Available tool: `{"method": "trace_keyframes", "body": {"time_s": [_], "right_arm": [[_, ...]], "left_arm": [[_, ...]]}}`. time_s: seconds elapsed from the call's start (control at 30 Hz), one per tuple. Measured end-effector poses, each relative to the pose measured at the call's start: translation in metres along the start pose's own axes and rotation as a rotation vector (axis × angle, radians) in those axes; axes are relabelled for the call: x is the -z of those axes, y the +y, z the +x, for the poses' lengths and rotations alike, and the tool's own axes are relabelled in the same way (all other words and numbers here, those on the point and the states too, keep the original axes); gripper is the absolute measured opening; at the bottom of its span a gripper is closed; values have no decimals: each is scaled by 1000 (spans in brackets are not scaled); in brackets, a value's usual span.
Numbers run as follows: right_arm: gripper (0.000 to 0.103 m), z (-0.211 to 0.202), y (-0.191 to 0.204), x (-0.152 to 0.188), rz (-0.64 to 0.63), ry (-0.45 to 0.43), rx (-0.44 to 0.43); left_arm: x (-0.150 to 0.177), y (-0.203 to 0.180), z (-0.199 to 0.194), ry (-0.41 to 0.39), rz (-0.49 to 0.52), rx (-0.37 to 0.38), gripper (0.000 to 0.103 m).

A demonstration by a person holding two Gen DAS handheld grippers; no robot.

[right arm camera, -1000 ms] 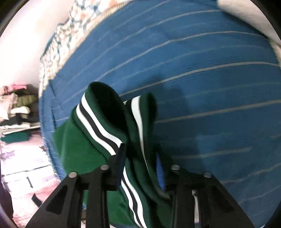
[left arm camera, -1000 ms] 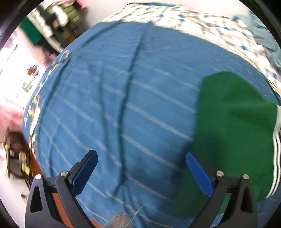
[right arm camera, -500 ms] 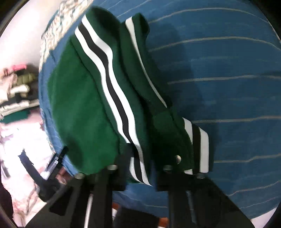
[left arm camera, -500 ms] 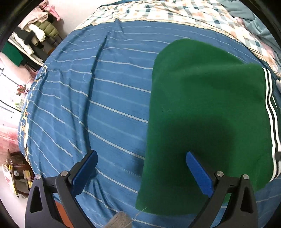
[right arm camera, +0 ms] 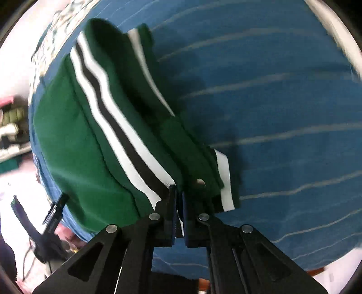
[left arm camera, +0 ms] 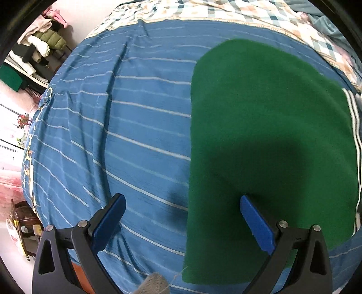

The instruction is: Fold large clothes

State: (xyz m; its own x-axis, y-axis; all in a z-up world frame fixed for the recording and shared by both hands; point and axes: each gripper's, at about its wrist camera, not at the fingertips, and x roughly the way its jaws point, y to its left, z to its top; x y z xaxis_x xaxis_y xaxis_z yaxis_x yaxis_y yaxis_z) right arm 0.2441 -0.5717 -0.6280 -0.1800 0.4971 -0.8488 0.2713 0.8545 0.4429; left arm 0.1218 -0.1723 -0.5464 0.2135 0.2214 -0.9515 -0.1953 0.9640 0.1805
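The green garment (left arm camera: 267,140) lies flat on the blue striped bedspread (left arm camera: 113,135) in the left wrist view, filling the right half of the frame, its near edge at the lower centre and its white-striped hem along the right edge. The left gripper (left arm camera: 181,203) hangs above it with jaws wide apart and nothing between them; the left blue pad (left arm camera: 108,224) is over bare bedspread, the right pad over the green cloth. A checked cover (left arm camera: 226,13) runs along the top of that frame, and a shelf (left arm camera: 34,52) at the upper left holds piled clothes, among them an olive padded jacket and pale folded pieces. In the right wrist view the garment (right arm camera: 74,144) fills the left and centre, its hem band of white and black stripes (right arm camera: 117,126) running from upper left to the lower centre, with a metal snap (right arm camera: 200,182) on the green placket just above the jaws. The right gripper (right arm camera: 178,203) has its jaws almost together, pinching the striped hem edge, and they are easing apart a little. The bedspread (right arm camera: 282,101) covers the right of that frame
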Motion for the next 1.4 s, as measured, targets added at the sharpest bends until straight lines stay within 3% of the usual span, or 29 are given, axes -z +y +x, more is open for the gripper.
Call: {"method": "trace_keyframes", "body": {"time_s": [0.1, 0.13, 0.17, 0.2, 0.23, 0.33, 0.47, 0.5, 0.57, 0.6, 0.7, 0.8, 0.87, 1.03, 1.13, 1.17, 1.2, 1.23, 1.3, 1.4], "right_arm": [[9, -37, 16, -10, -61, -114, -16], [17, -50, 23, -14, -84, -179, -58], [26, -55, 27, -21, -102, -217, -89], [51, -59, 34, -30, -126, -242, -115], [62, -59, 44, -41, -153, -245, -124], [62, -47, 66, -79, -204, -228, -125], [62, -23, 62, -127, -223, -190, -141], [58, -10, 67, -139, -231, -145, -166], [12, 4, 68, -152, -243, -135, -216], [6, 7, 70, -152, -254, -131, -211], [5, -11, 73, -143, -231, -203, -215], [3, -57, 46, -137, -116, -312, -157], [3, -73, 16, -137, -69, -323, -152], [5, -22, 18, -154, -107, -202, -52], [8, -23, 23, -153, -136, -167, -86], [11, -30, 19, -147, -148, -172, -117], [31, -39, 13, -140, -161, -180, -154], [67, -48, 6, -134, -170, -185, -182], [98, -55, -8, -118, -186, -185, -210], [98, -30, -11, -96, -255, -106, -217]], "left_arm": [[-12, 7, -13, -40, -20, -4, 103], [-17, 10, -17, -59, -33, -7, 103], [-24, 13, -20, -76, -47, -11, 103], [-30, 16, -21, -86, -59, -14, 103], [-37, 18, -22, -97, -74, -14, 103], [-57, 24, -16, -98, -118, -9, 103], [-74, 24, -4, -95, -157, -6, 103], [-76, 24, -2, -94, -160, -11, 103], [-79, 22, -1, -92, -161, -10, 103], [-79, 21, -2, -92, -160, -9, 103], [-76, 17, -8, -95, -144, -1, 103], [-71, 12, -12, -97, -121, -4, 103], [-68, 6, -7, -79, -93, -15, 103], [-62, 3, 9, -47, -79, -59, 103], [-61, 15, 8, -37, -106, -33, 103], [-60, 22, 5, -39, -127, -4, 103], [-58, 26, 4, -41, -139, 17, 103], [-56, 30, 3, -44, -157, 48, 103], [-51, 39, 2, -53, -190, 118, 103], [-46, 40, 14, -20, -208, 223, 103]]}}
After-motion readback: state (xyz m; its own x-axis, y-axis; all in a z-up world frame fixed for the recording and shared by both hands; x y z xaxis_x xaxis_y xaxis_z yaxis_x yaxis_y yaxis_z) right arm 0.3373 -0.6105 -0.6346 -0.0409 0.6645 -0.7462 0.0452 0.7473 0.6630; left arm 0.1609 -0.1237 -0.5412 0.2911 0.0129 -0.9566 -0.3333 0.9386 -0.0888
